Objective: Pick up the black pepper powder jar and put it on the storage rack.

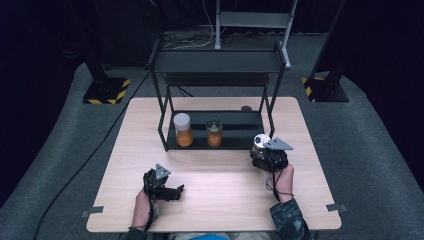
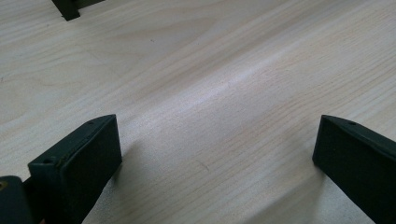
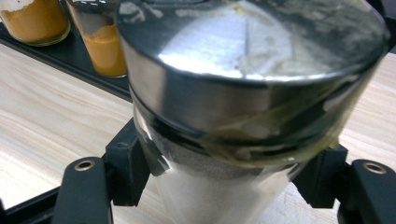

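While both hands sit near the tabletop's front edge:
right gripper: fingers clamp steel-lidded jar, white powder, by rack's right end
left gripper: fingers wide apart, holding nothing
rack: two orange-powder jars

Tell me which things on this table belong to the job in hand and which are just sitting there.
In the job:
- right tool, shut on the jar
- steel-lidded jar of white powder
- black rack, right beside that jar

Sitting by:
- white-lidded jar of orange powder, on the rack's lower shelf
- second orange-powder jar next to it
- left tool, open over bare table
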`<state>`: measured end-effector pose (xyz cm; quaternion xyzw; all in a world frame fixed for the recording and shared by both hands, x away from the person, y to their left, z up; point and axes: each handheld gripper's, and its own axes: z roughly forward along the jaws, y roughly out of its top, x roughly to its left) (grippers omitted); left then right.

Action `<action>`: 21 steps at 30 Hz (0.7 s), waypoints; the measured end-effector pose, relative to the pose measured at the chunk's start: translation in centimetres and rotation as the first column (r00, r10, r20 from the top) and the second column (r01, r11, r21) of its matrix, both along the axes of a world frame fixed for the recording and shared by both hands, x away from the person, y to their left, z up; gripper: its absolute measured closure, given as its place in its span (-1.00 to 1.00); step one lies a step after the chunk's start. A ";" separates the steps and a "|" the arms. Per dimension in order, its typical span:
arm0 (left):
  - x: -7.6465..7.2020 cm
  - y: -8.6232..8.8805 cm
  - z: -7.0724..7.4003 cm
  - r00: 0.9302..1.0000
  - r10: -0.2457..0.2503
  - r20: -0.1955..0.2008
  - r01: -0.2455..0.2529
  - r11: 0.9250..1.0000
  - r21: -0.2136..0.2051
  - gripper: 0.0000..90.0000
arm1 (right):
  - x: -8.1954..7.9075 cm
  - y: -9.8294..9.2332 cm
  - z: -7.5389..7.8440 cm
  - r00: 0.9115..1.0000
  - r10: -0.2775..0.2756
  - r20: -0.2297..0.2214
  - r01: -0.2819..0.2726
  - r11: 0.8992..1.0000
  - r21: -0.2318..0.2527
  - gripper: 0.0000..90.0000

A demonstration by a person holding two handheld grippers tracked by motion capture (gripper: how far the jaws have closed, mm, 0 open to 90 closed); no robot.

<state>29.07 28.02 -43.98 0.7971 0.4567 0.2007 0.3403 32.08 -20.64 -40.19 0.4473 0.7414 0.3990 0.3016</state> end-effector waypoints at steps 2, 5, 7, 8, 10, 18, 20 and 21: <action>0.0 0.0 0.0 1.000 0.000 -0.001 0.000 1.000 -0.001 -0.99 | 0.1 0.1 0.1 1.000 0.003 -0.001 -0.003 1.000 -0.003 -0.32; 0.0 0.0 0.0 1.000 0.000 0.000 0.000 1.000 0.000 -0.99 | 0.3 0.2 0.2 1.000 0.007 0.000 -0.007 1.000 -0.006 -0.32; 0.0 0.0 0.0 1.000 0.000 0.000 0.000 1.000 0.001 -0.99 | 0.4 0.2 0.2 1.000 0.009 0.005 -0.009 1.000 -0.007 -0.32; 0.0 0.0 0.0 1.000 0.000 0.000 0.000 1.000 0.000 -0.99 | 0.4 0.3 0.2 1.000 0.009 0.006 -0.009 1.000 -0.007 -0.32; 0.0 0.0 0.0 1.000 0.000 0.000 0.000 1.000 0.000 -0.99 | 0.5 0.3 0.3 1.000 0.008 0.005 -0.008 1.000 -0.004 -0.32; 0.0 0.0 0.0 1.000 -0.001 0.001 0.001 1.000 0.001 -0.99 | 0.9 0.6 0.6 1.000 0.019 0.005 -0.019 1.000 -0.011 -0.32; 0.0 0.0 0.0 1.000 0.000 -0.001 0.000 1.000 -0.001 -0.99 | 0.9 0.7 0.6 1.000 0.020 0.008 -0.020 1.000 -0.012 -0.32; 0.0 0.0 0.0 1.000 0.000 0.000 0.000 1.000 0.000 -0.99 | 1.0 0.7 0.6 1.000 0.021 0.009 -0.021 1.000 -0.012 -0.32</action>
